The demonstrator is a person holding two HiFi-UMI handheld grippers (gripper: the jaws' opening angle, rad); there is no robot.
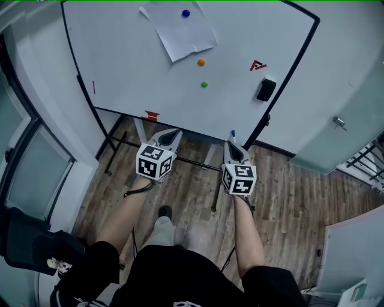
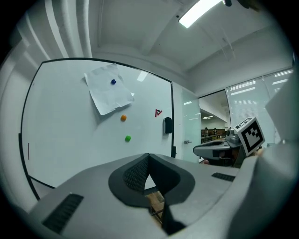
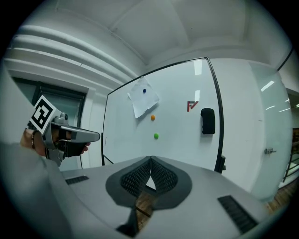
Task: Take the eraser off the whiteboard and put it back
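Black shirt (image 1: 180, 270) fills the bottom edge of the head view, and my bare forearms reach out from it. One shoe (image 1: 164, 211) sits on the wood floor (image 1: 288, 186) between my arms, with a black bag (image 1: 36, 243) low at left. My left claw (image 1: 170, 135) and right claw (image 1: 233, 144) are side by side and apart over the floor, each with its marker cube behind it. Both claws are pressed together at the tips with nothing pinched; only a small gap behind the pads shows floor. Past them stands the whiteboard (image 1: 132, 66) in a black frame. The claws are near its lower edge, not touching it. The eraser (image 1: 266, 89), black and upright, sticks on the board close to its right edge, well apart from both claws, with the right claw nearer. A red mark (image 1: 257, 65) is just up-left of it. A paper sheet (image 1: 180, 33) at top middle is held by a blue magnet (image 1: 185, 13). An orange magnet (image 1: 201, 62) and a green magnet (image 1: 204, 84) sit below the sheet. Farther right is a pale panel with a metal handle (image 1: 340, 123).
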